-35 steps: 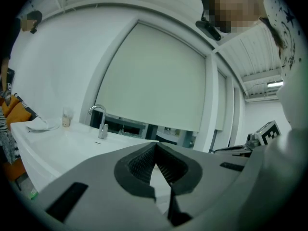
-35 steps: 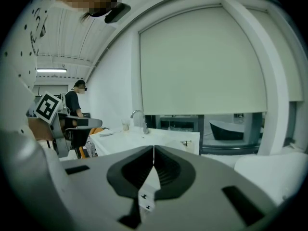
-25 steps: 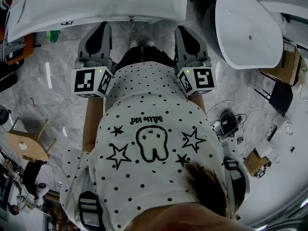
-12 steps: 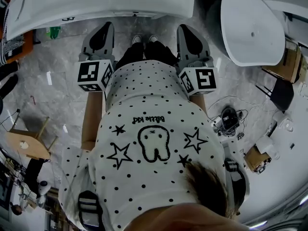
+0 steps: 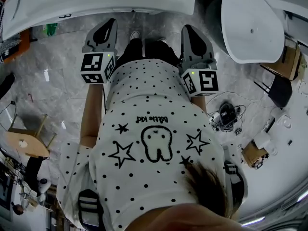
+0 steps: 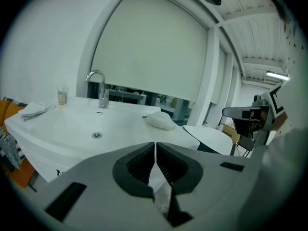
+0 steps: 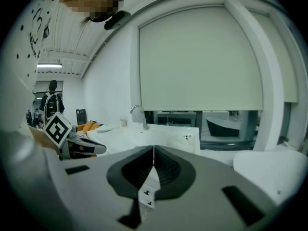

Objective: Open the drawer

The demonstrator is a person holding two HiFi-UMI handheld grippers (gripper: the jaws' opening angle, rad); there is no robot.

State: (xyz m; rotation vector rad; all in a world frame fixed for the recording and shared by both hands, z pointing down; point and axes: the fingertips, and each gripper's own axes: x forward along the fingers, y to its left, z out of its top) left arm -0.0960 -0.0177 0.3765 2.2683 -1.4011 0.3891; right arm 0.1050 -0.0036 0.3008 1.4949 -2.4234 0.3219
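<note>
A white washbasin vanity point(image 5: 96, 1) runs along the top of the head view, and its overhanging top hides any drawer front. My left gripper point(image 5: 107, 25) points at the vanity's front edge, a short way off it, with the jaws shut and nothing between them. The left gripper view looks over the shut left gripper point(image 6: 155, 146) onto the basin point(image 6: 82, 126) and the faucet point(image 6: 100, 88). Level with the left one, my right gripper point(image 5: 188, 31) is also shut and empty. In the right gripper view its jaws point(image 7: 153, 150) meet in front of the counter point(image 7: 159, 138).
A white oval tub point(image 5: 250, 23) stands to the right of the vanity. Cables and a small device point(image 5: 226, 115) lie on the grey floor at the right, and a wooden stool point(image 5: 24, 146) stands at the left. A white cloth point(image 6: 160, 121) lies on the counter.
The left gripper has shifted up the picture toward the vanity's front edge. The right gripper has barely moved. Both stay shut.
</note>
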